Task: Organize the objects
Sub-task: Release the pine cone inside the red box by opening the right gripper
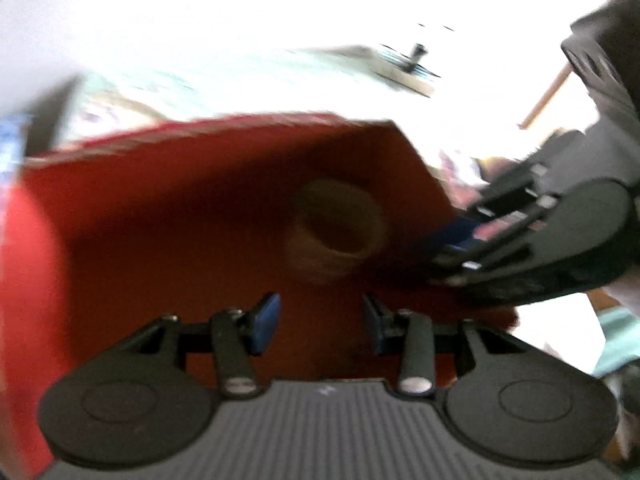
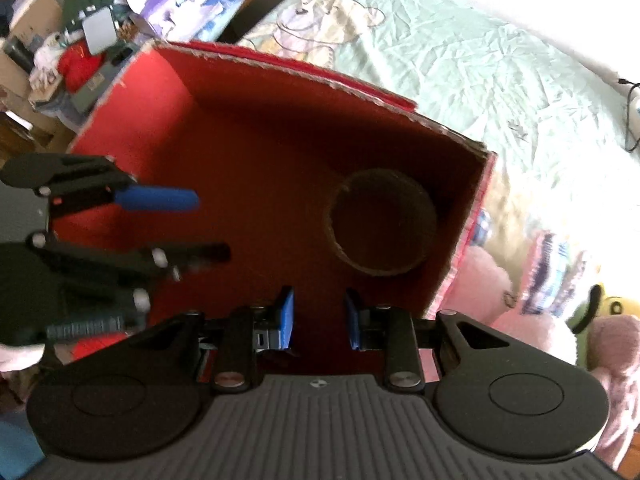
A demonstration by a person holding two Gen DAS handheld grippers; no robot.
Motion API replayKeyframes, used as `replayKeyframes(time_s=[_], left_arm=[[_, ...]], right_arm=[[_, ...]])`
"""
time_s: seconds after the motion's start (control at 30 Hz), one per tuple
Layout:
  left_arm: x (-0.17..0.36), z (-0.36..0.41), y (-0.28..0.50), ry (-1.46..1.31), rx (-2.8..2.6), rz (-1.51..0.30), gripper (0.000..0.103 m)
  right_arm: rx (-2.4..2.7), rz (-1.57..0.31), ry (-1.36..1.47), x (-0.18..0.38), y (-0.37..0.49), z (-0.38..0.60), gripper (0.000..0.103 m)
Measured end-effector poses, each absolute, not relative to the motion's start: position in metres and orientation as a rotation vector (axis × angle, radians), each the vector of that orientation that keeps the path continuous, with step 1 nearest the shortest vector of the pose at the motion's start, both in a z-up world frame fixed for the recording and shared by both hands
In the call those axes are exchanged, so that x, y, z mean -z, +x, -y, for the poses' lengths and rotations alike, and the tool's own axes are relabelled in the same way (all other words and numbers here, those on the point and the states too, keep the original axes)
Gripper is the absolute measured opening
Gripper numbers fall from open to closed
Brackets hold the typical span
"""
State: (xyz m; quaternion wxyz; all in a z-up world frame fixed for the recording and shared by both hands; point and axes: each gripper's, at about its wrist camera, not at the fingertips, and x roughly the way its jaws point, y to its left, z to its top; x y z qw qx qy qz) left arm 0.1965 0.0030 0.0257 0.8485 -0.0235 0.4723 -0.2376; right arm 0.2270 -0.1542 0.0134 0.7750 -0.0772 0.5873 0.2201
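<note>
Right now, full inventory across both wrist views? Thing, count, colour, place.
cardboard box: 1, red inside, open top, on the bed
cardboard ring: 1, brown, on the box floor, near its right wall
bed sheet: 1, pale green with a cartoon print, under and behind the box
plush toys: several, pink and yellow-green, right of the box
clutter pile: boxes, bags and cloth, mixed colours, far left beyond the bed
left tongs: 1, black with blue pads, open, empty, over the box
right tongs: 1, black with blue pads, open, empty, over the box

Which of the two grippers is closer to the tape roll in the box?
The right gripper: the roll sits just ahead of it; the left gripper is farther across the red box.
</note>
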Motion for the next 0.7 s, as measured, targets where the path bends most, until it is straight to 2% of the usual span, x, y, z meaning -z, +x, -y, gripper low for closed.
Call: replayKeyframes(time_s=[0.2, 0.43, 0.7], left_arm=[[-0.032, -0.041, 0.206, -0.029, 0.210, -0.968, 0.041], [-0.036, -0.072, 0.214, -0.102, 0.125, -0.935, 0.041], [-0.029, -0.055, 0.221, -0.061, 0.146, -0.964, 0.041]], right_arm=[[-0.507, -1.274, -0.104, -0.001, 0.235, 0.131, 0.024], [-0.522, -1.349, -0.050, 0.011, 0.244, 0.123, 0.025], [-0.564, -1.482, -0.196, 0.040, 0.238, 0.104, 0.028]])
